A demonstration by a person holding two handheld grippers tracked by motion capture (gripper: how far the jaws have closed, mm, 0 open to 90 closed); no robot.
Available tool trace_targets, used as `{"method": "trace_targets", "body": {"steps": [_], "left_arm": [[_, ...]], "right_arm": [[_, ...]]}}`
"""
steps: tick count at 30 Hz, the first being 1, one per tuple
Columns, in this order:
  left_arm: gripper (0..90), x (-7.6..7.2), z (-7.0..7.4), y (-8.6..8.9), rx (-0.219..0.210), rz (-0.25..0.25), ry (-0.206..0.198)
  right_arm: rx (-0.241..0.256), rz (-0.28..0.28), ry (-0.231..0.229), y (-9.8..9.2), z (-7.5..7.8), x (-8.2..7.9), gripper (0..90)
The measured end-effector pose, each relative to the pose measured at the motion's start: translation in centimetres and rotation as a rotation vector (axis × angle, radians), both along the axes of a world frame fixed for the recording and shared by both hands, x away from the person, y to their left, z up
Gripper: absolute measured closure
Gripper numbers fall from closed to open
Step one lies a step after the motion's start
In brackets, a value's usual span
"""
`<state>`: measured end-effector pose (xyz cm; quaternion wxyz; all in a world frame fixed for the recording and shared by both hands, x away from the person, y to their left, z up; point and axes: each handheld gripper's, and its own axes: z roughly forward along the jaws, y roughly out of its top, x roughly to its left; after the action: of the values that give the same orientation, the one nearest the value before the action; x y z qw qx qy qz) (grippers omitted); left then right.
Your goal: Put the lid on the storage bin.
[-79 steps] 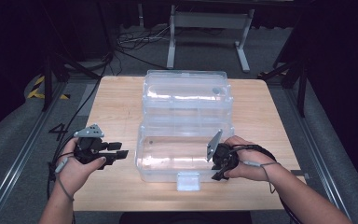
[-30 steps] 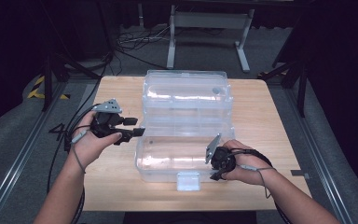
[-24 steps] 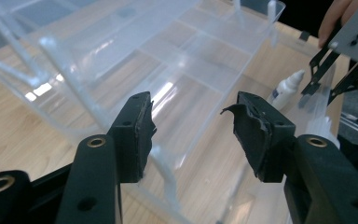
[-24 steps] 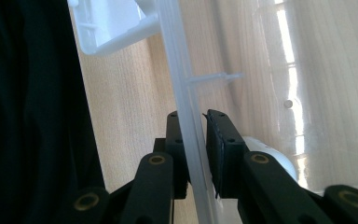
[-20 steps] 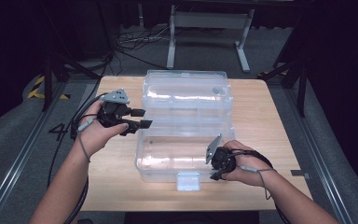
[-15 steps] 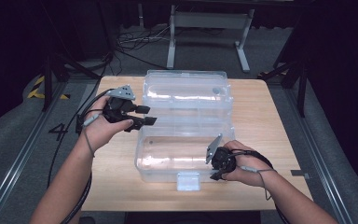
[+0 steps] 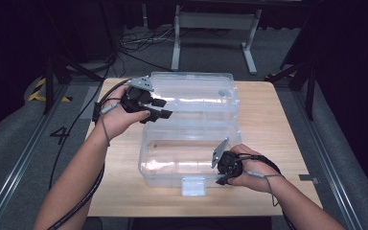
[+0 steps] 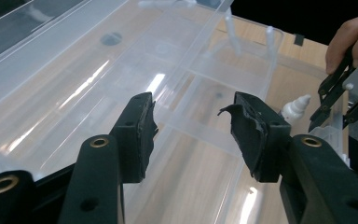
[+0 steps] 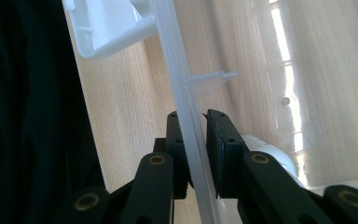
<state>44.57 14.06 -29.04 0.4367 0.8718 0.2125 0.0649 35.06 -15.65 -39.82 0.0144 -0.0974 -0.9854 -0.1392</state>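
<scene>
A clear plastic box (image 7: 149, 152) lies open on the wooden table (image 7: 268, 129), its lid (image 7: 196, 91) flat on the far side. My right gripper (image 7: 219, 177) is at the near half's front right, shut on the thin front rim (image 9: 177, 70), which runs between its jaws (image 9: 196, 140). My left gripper (image 7: 164, 109) is held in the air over the left edge of the lid, open with nothing between its fingers (image 8: 193, 126). Below it I see the box's clear ribs (image 8: 200, 130).
A white latch (image 7: 193, 186) sticks out at the front middle of the box; it also shows as the white latch (image 9: 105, 25). A small white bottle-like thing (image 8: 296, 105) lies in the box by the right gripper (image 8: 349, 93). Bare table lies left and right of the box.
My left gripper has risen from the table's left side and moved away and to the right, over the lid's left edge. The right gripper has stayed on the front rim.
</scene>
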Motion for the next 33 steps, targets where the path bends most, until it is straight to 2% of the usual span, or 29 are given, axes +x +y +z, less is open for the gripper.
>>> {"method": "trace_targets", "body": {"steps": [6, 14, 15, 17, 23, 28, 33], "left_arm": [[50.1, 1.2, 0.3, -1.4, 0.026, -0.025, -0.002], [50.7, 2.8, 0.3, -3.5, 0.065, -0.053, -0.003], [50.7, 3.3, 0.3, -4.1, 0.074, -0.061, -0.008], [51.1, 3.7, 0.2, -4.4, 0.071, -0.061, -0.002], [52.5, 4.6, -0.4, -5.3, 0.1, -0.054, 0.016], [54.3, 5.1, -0.8, -6.2, 0.095, -0.064, 0.032], [58.6, 5.3, -1.0, -7.2, 0.117, -0.095, 0.034]], "right_arm": [[0.001, -0.024, 0.002, 0.0, 0.0, -0.2, 79.7], [-0.005, -0.02, -0.001, 0.0, 0.1, -0.2, 79.7], [-0.002, -0.021, 0.001, 0.0, 0.1, -0.2, 79.7], [0.004, -0.017, -0.003, 0.0, 0.0, -0.2, 79.7], [0.013, -0.017, -0.005, -0.2, 0.0, -0.1, 79.7], [0.013, -0.017, -0.008, -0.2, 0.0, -0.2, 79.8], [0.013, -0.016, -0.004, -0.2, 0.0, -0.2, 79.8]]}}
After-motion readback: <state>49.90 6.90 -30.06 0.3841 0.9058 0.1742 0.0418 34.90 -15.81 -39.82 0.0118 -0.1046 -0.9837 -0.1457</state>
